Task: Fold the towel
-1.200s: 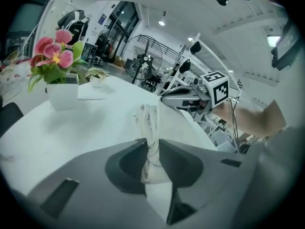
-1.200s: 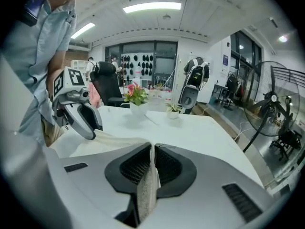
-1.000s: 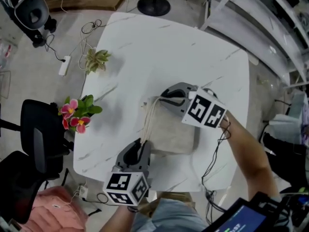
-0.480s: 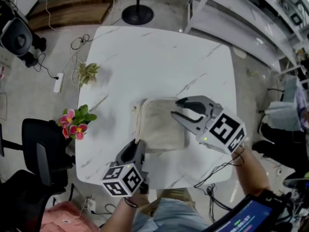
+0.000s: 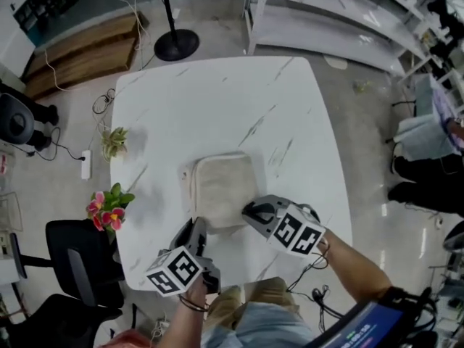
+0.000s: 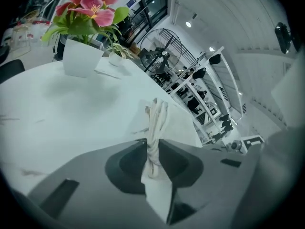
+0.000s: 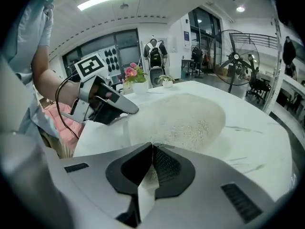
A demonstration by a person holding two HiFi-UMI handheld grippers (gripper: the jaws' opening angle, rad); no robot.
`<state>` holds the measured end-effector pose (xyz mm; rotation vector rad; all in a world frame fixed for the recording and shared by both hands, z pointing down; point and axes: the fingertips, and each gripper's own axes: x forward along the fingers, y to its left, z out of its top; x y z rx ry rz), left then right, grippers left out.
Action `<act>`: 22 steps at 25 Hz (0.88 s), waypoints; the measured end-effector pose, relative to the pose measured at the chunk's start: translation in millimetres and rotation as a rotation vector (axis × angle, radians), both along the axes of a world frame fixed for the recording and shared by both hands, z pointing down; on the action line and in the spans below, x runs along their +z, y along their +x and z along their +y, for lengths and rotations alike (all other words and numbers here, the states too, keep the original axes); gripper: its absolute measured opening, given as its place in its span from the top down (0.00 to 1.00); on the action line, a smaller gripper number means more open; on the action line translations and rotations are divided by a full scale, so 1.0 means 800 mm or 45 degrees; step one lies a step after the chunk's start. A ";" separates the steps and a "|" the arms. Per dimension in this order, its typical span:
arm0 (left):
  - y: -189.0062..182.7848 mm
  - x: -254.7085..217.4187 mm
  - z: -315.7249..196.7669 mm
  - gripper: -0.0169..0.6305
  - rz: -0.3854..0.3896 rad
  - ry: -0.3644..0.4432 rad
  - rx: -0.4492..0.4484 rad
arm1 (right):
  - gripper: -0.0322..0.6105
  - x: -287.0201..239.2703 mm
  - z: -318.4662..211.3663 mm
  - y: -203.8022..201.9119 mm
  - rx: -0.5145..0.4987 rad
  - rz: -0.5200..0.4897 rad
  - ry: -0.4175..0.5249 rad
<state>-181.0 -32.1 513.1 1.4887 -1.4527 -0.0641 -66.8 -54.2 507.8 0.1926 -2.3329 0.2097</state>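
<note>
A beige towel (image 5: 221,187) lies folded into a small square on the white marble table (image 5: 217,100). My left gripper (image 5: 197,227) is at its near left corner, shut on a bunched stack of towel layers (image 6: 157,111) that stands up between the jaws (image 6: 152,144). At the near right corner my right gripper (image 5: 248,210) has its jaws closed, with the tips (image 7: 152,146) pinching the towel's near edge (image 7: 186,118). In the right gripper view, the left gripper (image 7: 131,109) shows on the left at the towel's edge.
A pot of pink flowers (image 5: 109,203) and a small green plant (image 5: 114,141) stand at the table's left edge. A black chair (image 5: 76,259) is below left, a fan base (image 5: 176,44) and metal shelving (image 5: 326,13) are beyond the table.
The right gripper let go of the towel's edge on the far side, swung open to the right, then came back to the near right corner and shut. The left gripper kept its grip.
</note>
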 end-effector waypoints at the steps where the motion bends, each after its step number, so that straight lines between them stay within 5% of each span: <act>1: 0.001 0.000 0.001 0.85 -0.002 0.004 0.005 | 0.91 0.000 -0.001 -0.001 0.022 -0.014 -0.008; 3: 0.002 -0.002 0.006 0.81 -0.001 0.018 0.043 | 0.89 -0.015 -0.004 0.001 0.090 -0.062 -0.038; 5: 0.003 -0.013 0.019 0.65 -0.010 0.045 0.118 | 0.83 -0.044 -0.006 0.008 0.170 -0.127 -0.055; 10: -0.025 -0.091 0.058 0.60 -0.212 0.236 0.226 | 0.82 -0.139 -0.008 0.028 0.387 -0.308 0.038; 18: -0.033 -0.368 0.070 0.75 -0.622 0.946 0.183 | 0.79 -0.357 0.032 0.006 0.607 -0.678 0.449; 22: -0.029 -0.473 0.091 0.89 -0.838 1.133 0.087 | 0.89 -0.420 0.066 -0.003 0.676 -0.763 0.639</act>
